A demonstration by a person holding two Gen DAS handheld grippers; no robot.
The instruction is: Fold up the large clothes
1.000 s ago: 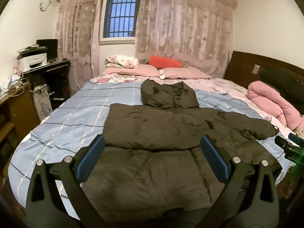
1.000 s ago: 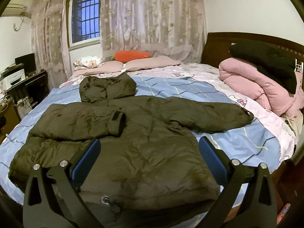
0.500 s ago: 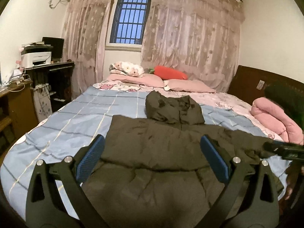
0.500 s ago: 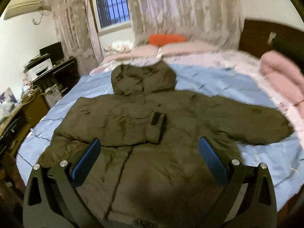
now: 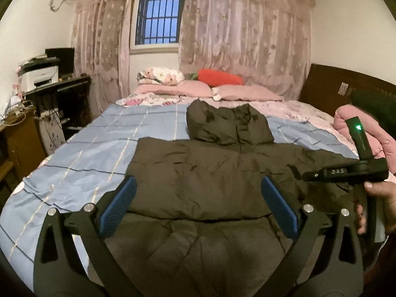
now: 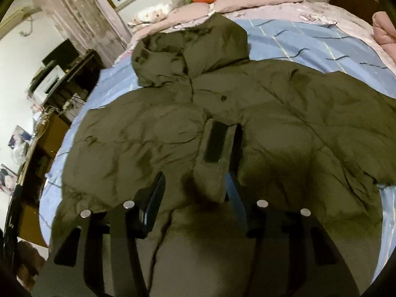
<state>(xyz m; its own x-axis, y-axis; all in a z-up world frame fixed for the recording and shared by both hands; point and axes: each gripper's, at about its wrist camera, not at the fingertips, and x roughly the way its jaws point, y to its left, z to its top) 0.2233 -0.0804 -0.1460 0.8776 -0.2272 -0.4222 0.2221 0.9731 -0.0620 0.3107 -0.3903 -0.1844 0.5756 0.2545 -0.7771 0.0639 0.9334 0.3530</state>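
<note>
Left gripper [image 5: 196, 209] of yours hangs open and empty over the hem end of the jacket [image 5: 210, 173]; a second ago it sat lower, same spread. That dark olive jacket lies flat mid-bed [image 5: 74, 153], hood toward the pillows, one sleeve already folded across its chest. Right gripper [image 6: 195, 195] has swung in from the jacket's outer edge and now sits at the folded sleeve's cuff [image 6: 212, 163], jaws narrowed around it; whether they actually pinch the cuff, cannot tell. Likely you're adjusting that sleeve, with the other sleeve still spread.
</note>
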